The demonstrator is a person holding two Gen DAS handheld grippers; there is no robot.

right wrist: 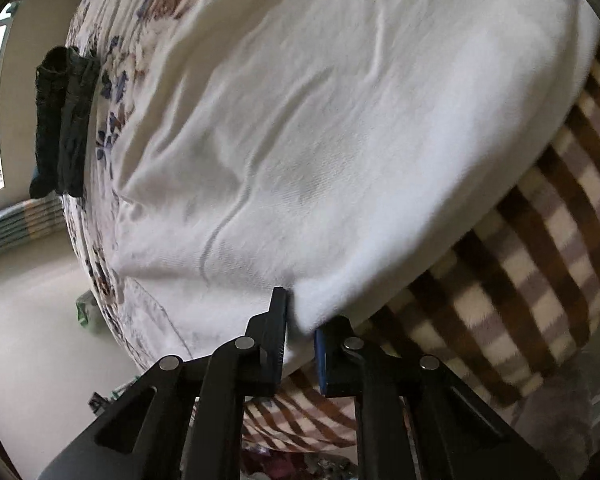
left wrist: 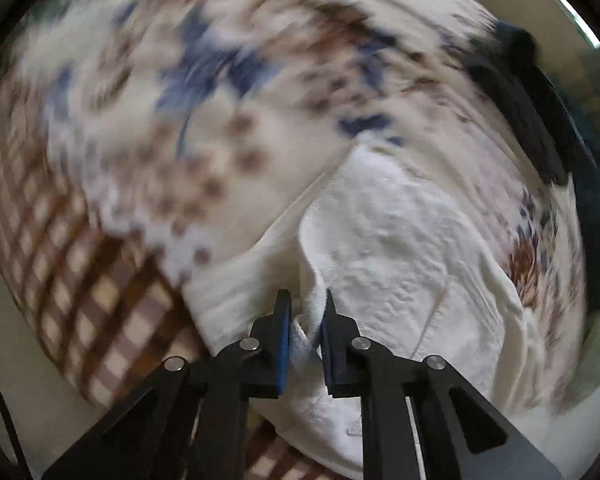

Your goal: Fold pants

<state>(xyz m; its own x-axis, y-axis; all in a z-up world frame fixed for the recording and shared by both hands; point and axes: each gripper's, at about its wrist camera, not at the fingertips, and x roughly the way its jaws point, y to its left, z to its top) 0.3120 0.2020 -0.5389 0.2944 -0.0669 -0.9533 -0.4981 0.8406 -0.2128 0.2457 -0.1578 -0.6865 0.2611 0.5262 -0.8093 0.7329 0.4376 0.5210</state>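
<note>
Between the blue-padded black fingers of the left gripper sits a bunched fold of the white cotton pants, pinched so that the cloth puckers upward from the pads. From that grip the pants spread away to the right and forward across a white bedspread printed with blue and brown flowers, which is heavily blurred in the left wrist view. A brown-and-cream checked blanket lies at the lower left, under the edge of the pants. A dark folded garment rests near the far right edge of the bedspread.

At the right gripper, the fingers clamp a corner of the same white pants, whose wide, lightly creased panel fills most of the right wrist view. The checked blanket runs just beside and beneath that corner on the right. On the left, the flowered bedspread shows past the pants, with the dark garment draped over its edge.
</note>
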